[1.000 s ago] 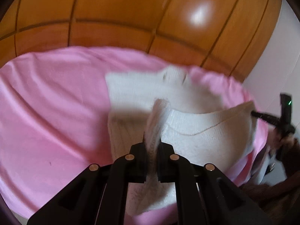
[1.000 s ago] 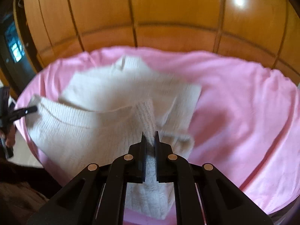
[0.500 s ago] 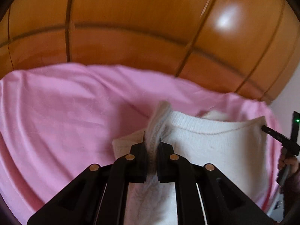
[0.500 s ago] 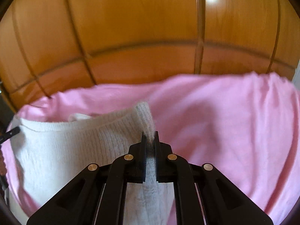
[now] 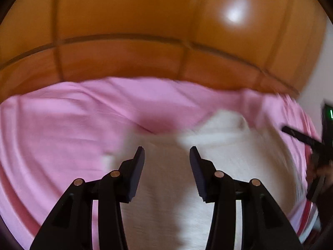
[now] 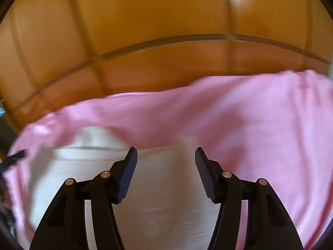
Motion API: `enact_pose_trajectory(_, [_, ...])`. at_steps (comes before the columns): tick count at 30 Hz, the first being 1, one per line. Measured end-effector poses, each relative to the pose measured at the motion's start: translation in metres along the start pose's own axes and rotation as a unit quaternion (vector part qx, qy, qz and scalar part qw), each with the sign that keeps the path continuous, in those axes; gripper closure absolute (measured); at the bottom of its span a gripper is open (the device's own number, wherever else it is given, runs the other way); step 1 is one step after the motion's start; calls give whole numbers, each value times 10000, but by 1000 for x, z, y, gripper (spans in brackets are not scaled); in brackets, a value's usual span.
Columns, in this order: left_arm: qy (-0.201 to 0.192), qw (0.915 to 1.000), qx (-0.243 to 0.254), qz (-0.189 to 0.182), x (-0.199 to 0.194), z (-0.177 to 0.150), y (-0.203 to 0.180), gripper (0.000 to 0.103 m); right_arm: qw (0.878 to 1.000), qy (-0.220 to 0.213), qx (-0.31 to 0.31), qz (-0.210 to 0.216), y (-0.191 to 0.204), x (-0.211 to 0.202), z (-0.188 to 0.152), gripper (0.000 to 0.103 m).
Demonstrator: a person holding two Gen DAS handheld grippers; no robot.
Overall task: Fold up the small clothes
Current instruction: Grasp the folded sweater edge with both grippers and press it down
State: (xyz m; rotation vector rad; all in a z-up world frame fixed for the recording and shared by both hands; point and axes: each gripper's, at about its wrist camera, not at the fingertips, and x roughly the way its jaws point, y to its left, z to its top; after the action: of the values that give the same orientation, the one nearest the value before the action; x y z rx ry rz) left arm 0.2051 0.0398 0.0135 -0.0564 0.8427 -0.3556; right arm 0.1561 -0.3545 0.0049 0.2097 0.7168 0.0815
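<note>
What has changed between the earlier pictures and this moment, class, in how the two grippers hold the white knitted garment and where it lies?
Both grippers carried the white knitted garment away from the person, folding it over itself. Now the left gripper and the right gripper are opening and have let go: nothing is pinched between their fingers, and the garment lies beneath them. The pink sheet and the wooden headboard stayed as they were.

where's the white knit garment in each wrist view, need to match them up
Left wrist: the white knit garment fills the lower centre and right, under the opening left gripper.
Right wrist: it fills the lower left and centre, under the opening right gripper.
Shared landmark: the pink sheet under it.
</note>
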Motion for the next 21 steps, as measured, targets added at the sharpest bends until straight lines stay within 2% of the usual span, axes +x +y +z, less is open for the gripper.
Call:
enact_pose_trajectory(2, [409,9991,124,17,25,-6,-13,59,9992,266,-255,172,26,15,-6,50])
enact_pose_trajectory(4, [783,9968,124,-32,51,-17,-19,59,9975,520,-464,142,47,36,-13,57])
enact_pose_trajectory(5, [832,9964,142,-3,55,-21,-21,66,9953,791,-478,288,55,52,-17,59])
enact_pose_trajectory(6, [745,9971,170,52,58,-26,-22,79,9937,958,-477,332,58,60,-20,74])
enact_pose_trajectory(7, [688,9975,168,38,59,-24,-23,88,9918,1121,-574,222,63,72,-26,84])
enact_pose_trajectory(9, [516,9987,12,-9,47,-23,-24,98,9922,1028,-670,215,69,68,-34,96])
enact_pose_trajectory(17, [-400,9990,83,170,12,-6,-29,99,9973,199,-650,265,72,23,-6,99])
enact_pose_trajectory(19, [-480,9983,101,316,13,-1,-28,99,9969,9,-746,238,77,17,3,100])
enact_pose_trajectory(21, [-379,9980,79,500,32,6,-26,99,9965,-29,-825,121,79,22,6,100])
